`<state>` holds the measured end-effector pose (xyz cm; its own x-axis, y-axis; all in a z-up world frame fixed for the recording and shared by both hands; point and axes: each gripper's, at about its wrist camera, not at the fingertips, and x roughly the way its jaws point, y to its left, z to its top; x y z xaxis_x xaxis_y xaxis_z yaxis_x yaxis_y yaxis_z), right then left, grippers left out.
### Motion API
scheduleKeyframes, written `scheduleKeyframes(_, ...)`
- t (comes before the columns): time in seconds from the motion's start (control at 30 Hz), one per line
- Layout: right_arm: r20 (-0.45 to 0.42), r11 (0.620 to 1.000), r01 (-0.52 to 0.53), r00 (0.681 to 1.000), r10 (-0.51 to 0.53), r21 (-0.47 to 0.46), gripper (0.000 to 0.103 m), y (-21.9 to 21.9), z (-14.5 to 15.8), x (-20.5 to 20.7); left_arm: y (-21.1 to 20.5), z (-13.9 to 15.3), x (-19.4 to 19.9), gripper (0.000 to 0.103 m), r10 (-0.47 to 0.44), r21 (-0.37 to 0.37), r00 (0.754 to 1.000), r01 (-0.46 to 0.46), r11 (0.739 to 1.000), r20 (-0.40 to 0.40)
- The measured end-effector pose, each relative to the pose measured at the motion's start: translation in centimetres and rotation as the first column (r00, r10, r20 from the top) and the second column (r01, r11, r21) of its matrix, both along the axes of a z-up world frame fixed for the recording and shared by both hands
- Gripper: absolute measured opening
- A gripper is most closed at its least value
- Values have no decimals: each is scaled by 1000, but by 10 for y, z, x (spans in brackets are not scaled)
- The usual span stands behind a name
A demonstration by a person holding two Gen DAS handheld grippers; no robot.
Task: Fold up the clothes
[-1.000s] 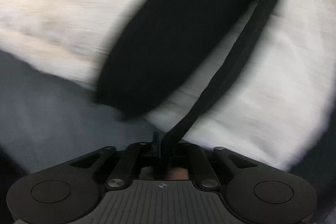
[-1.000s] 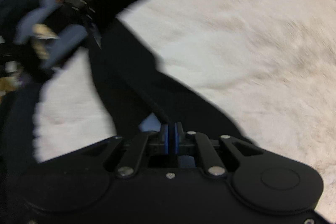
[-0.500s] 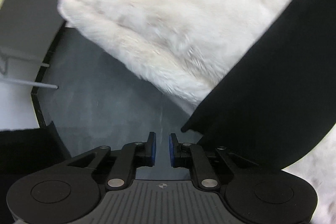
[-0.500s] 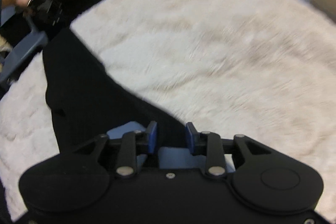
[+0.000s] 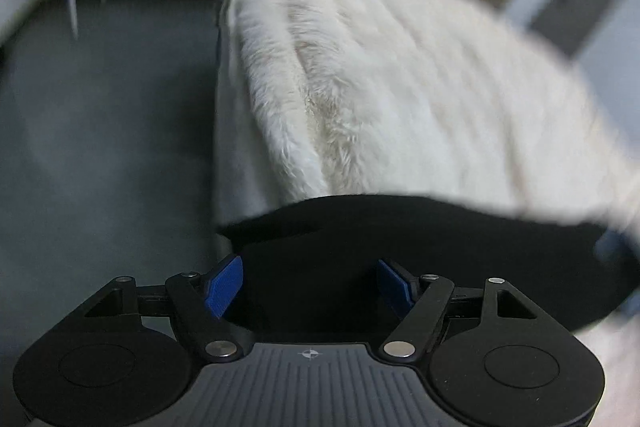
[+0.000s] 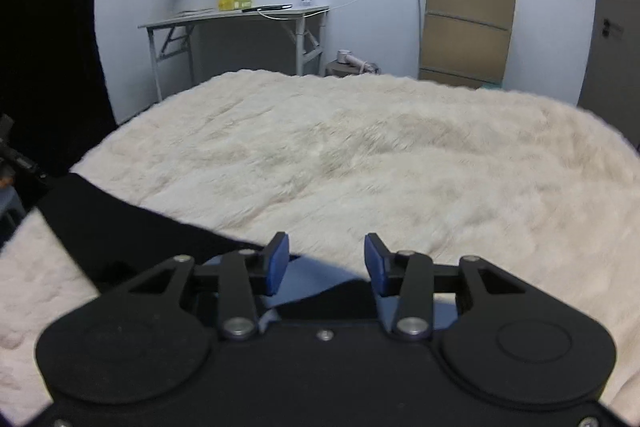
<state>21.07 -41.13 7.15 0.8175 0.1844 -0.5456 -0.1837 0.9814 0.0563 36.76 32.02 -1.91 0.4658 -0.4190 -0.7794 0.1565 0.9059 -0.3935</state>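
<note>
Cream fur blanket (image 6: 360,155) covers the bed and fills most of both views; grey floor (image 5: 100,147) runs down the left of the left wrist view, pale wall, folding desk (image 6: 240,17) and a tan cabinet (image 6: 466,11) sit along the top of the right wrist view. Left gripper (image 5: 310,283), lower centre of its frame: jaws opening, blue pads well apart, nothing pinched, with the black garment (image 5: 400,247) lying flat just beyond and below them at the bed's near edge. In the right wrist view the same black garment (image 6: 120,223) stretches from the left edge toward lower centre. Right gripper (image 6: 326,263), lower centre: jaws opening too, pads clear of cloth, blanket showing between them, dark fabric only under the left pad. Reads as a release after laying a fold. To do it well: finish opening before drawing away, lift straight off so no pad drags the edge, then check the hem lies flat. Risk: fur pile snagging cloth on retreat.
</note>
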Motion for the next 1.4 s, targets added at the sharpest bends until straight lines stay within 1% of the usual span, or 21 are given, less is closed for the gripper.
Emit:
scheduleKeyframes(0.1, -19, 998, -43, 999, 44, 35, 40, 21, -4, 8, -1, -10, 3, 69, 26, 25, 1000, -26, 999, -3)
scheduleKeyframes(0.17, -7, 996, -85, 996, 85, 20, 40, 36, -2, 13, 2, -17, 7, 69, 44, -12, 999, -44, 999, -9)
scheduleKeyframes(0.23, 9, 993, -118, 993, 118, 2, 40, 47, 2, 18, 10, -23, 7, 64, 85, -95, 996, -87, 992, -28)
scheduleKeyframes(0.27, 13, 992, -127, 992, 127, -5, 41, 53, 4, 21, 13, -23, 5, 41, 86, -116, 996, -90, 989, -34)
scheduleKeyframes(0.3, 15, 992, -130, 991, 130, -2, 41, 54, 5, 23, 15, -24, 4, 10, 71, -162, 997, -77, 984, -43)
scheduleKeyframes(0.33, 15, 992, -130, 991, 130, 3, 41, 55, 6, 23, 16, -24, 3, 7, 59, -182, 997, -66, 981, -44)
scheduleKeyframes(0.4, 10, 992, -126, 992, 126, 18, 41, 56, 7, 25, 14, -10, -1, 3, 46, -142, 998, -42, 989, 30)
scheduleKeyframes(0.57, 5, 992, -123, 992, 123, 7, 41, 58, 8, 24, 24, 17, 4, 3, 105, -107, 990, -95, 990, 95)
scheduleKeyframes(0.67, 3, 994, -110, 994, 110, -8, 41, 53, 9, 19, 9, 13, 15, 12, 131, 21, 991, -131, 991, 24)
scheduleKeyframes(0.73, 6, 997, -76, 997, 76, -28, 41, 44, 13, 9, -1, 4, 17, 20, 155, 119, 987, -158, 980, 28)
scheduleKeyframes(0.77, 5, 997, -65, 998, 65, -44, 41, 40, 14, 4, -9, 7, 11, 23, 181, 157, 981, -190, 969, 70)
scheduleKeyframes(0.87, 0, 989, -44, 999, 44, -142, 42, 25, 14, -20, -12, 25, -11, 26, 232, 89, 958, -250, 964, 168)
scheduleKeyframes(0.93, 10, 973, -77, 997, 82, -218, 42, 10, 10, -43, -21, 48, -45, 32, 286, -39, 917, -287, 957, 279)
scheduleKeyframes(0.97, 8, 956, -118, 992, 125, -267, 43, 2, 6, -60, -26, 56, -59, 39, 299, -91, 903, -285, 954, 310)
scheduleKeyframes(1.03, -41, 927, -181, 983, 177, -329, 44, -4, -1, -78, -54, 67, -91, 44, 292, -189, 883, -237, 953, 367)
scheduleKeyframes(1.13, -180, 842, -289, 956, 231, -456, 45, -6, -19, -113, -123, 65, -151, 45, 219, -287, 881, -100, 953, 420)
scheduleKeyframes(1.23, -226, 694, -302, 953, 202, -654, 50, 3, -49, -141, -161, 48, -182, 45, 209, -353, 885, -54, 934, 417)
scheduleKeyframes(1.27, -243, 652, -306, 952, 188, -694, 42, 4, -58, -141, -172, 32, -187, 45, 212, -381, 891, -48, 923, 401)
scheduleKeyframes(1.3, -259, 653, -317, 948, 187, -688, 30, 3, -61, -138, -180, 19, -196, 45, 218, -405, 901, -52, 913, 375)
scheduleKeyframes(1.33, -276, 655, -328, 943, 185, -681, 3, 1, -64, -135, -188, 7, -207, 45, 225, -428, 910, -59, 902, 348)
scheduleKeyframes(1.4, -275, 670, -327, 943, 187, -667, 5, -6, -55, -123, -201, -14, -217, 44, 176, -370, 935, -53, 927, 308)
